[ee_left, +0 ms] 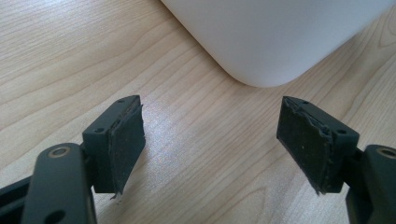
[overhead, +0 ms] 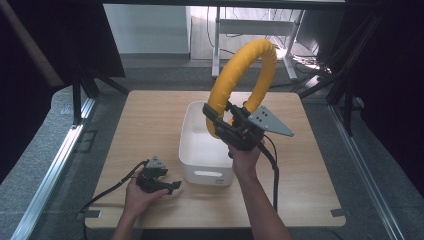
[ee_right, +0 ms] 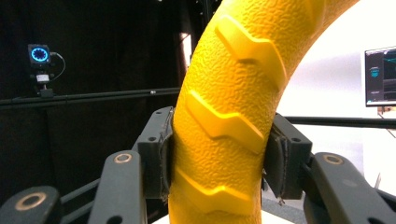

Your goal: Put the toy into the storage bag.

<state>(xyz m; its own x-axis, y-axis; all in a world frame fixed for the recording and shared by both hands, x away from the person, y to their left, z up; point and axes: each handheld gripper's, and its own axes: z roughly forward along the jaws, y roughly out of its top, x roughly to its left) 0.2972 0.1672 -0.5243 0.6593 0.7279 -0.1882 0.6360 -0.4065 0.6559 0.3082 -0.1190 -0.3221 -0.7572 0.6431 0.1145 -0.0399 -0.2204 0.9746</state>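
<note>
A big yellow ring [overhead: 245, 80] with a raised tread pattern [ee_right: 229, 116] stands upright in the air above a white bin [overhead: 192, 150]. My right gripper [overhead: 225, 120] is shut on the ring's lower left part, both pads pressed against its sides [ee_right: 217, 154]. Down on the table, my left gripper [overhead: 172, 186] rests in the person's hand just left of the bin's near corner. Its jaws stand wide open over bare wood [ee_left: 210, 144], with the bin's rounded white corner [ee_left: 261, 42] just ahead of them.
The wooden table [overhead: 145, 125] has bare room left and right of the bin. Black stands and curtains flank it on both sides. Beyond the far edge stand a white desk frame [overhead: 250, 30] and cables on the floor.
</note>
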